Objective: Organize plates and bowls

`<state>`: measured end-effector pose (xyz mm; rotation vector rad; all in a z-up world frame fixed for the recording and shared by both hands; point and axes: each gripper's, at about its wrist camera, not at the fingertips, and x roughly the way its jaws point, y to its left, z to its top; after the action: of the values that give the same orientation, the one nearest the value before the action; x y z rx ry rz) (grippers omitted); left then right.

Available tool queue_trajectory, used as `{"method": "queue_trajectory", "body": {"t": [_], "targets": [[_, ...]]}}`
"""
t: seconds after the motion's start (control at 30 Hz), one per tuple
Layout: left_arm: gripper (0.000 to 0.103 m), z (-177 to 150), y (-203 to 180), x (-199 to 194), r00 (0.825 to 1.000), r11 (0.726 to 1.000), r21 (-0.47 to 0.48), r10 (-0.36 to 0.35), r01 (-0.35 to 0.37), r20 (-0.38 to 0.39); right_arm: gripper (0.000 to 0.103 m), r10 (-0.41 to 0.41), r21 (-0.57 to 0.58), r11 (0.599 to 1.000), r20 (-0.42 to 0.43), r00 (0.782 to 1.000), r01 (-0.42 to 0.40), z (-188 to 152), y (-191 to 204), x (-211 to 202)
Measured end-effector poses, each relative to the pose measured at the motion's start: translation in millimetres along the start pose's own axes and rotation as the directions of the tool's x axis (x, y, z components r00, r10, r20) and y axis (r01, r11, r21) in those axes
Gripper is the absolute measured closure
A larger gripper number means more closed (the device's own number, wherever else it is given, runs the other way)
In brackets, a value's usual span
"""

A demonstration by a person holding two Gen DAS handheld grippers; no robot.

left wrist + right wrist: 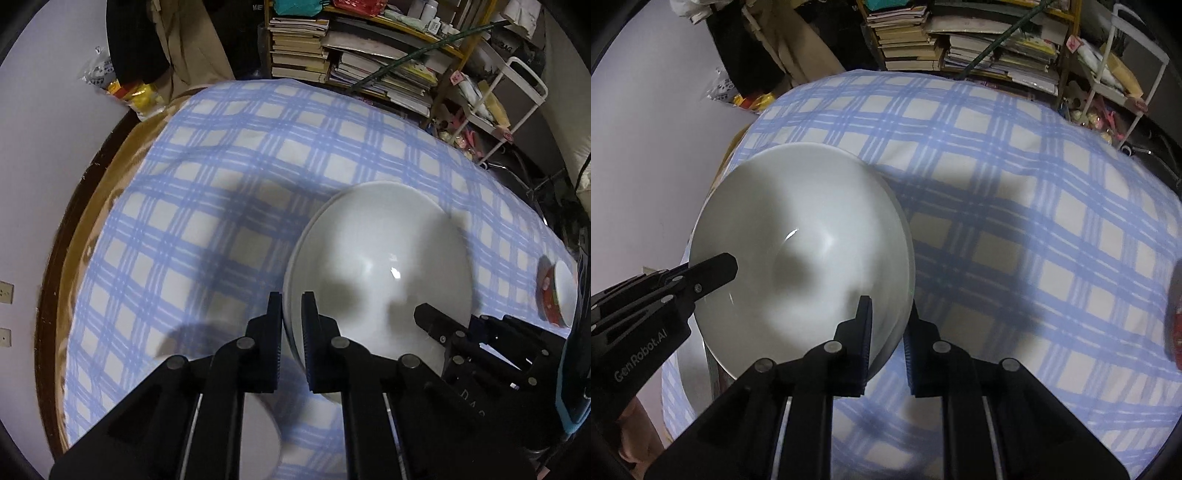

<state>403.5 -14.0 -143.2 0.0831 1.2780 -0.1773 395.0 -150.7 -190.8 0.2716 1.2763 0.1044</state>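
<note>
A large white bowl [380, 266] is over the blue checked tablecloth [229, 177]. My left gripper [291, 299] is shut on the bowl's left rim, one pad inside and one outside. My right gripper [888, 306] is shut on the right rim of the same bowl [798, 240]. In the left wrist view the right gripper [458, 321] shows at the bowl's far side. In the right wrist view one of the left gripper's fingers [716, 269] lies inside the bowl; the other is hidden behind the wall. A pale, blurred round dish [258, 432] lies below the bowl.
A small red patterned bowl [554, 291] sits on the cloth at the right edge. Shelves stacked with books [354, 55] and a white cart [513, 99] stand behind the table. The brown table edge [77, 236] and a pale wall are on the left.
</note>
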Motion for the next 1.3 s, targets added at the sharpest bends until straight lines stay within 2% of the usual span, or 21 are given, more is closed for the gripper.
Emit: {"method": "queue_trajectory", "body": {"t": [0.23,0.37,0.57,0.77,0.83,0.93,1.03,1.3], "targets": [[0.093,-18,-12,-17,1.0,1.0,-0.003,-0.016,0.016,0.011,0.086,-0.024,-0.02,0.999,0.022,0.999,0.025,-16,-7,-24],[0.093,-41,-20,-32,0.998,1.0,-0.021,0.018,-0.017,0.066,0.086,0.001,-0.001,1.0,0.014,1.0,-0.001,-28,-11,-34],[0.091,-66,-17,-35,0.998,0.998,-0.06,-0.019,0.023,0.06,0.086,-0.016,-0.044,0.999,0.006,1.0,0.016,-50,-9,-41],[0.091,-86,-25,-43,0.992,0.998,-0.053,0.042,-0.036,0.117,0.086,-0.006,-0.069,0.998,0.007,1.0,0.006,-67,-5,-38],[0.09,-92,-24,-39,0.991,0.997,-0.075,0.039,-0.029,0.131,0.086,-0.003,-0.048,0.999,-0.003,1.0,0.002,-72,-7,-32],[0.089,-97,-15,-23,0.995,0.99,-0.135,-0.024,0.037,0.094,0.086,-0.028,-0.036,0.999,0.0,1.0,0.028,-77,-10,-28],[0.089,-98,-14,-16,0.997,0.992,-0.124,-0.005,0.016,0.083,0.086,-0.002,-0.021,1.0,0.003,1.0,0.002,-79,-11,-29],[0.089,-103,-9,-6,0.998,0.99,-0.138,-0.003,0.011,0.057,0.086,-0.039,-0.063,0.997,0.014,0.999,0.039,-78,0,-29]]}}
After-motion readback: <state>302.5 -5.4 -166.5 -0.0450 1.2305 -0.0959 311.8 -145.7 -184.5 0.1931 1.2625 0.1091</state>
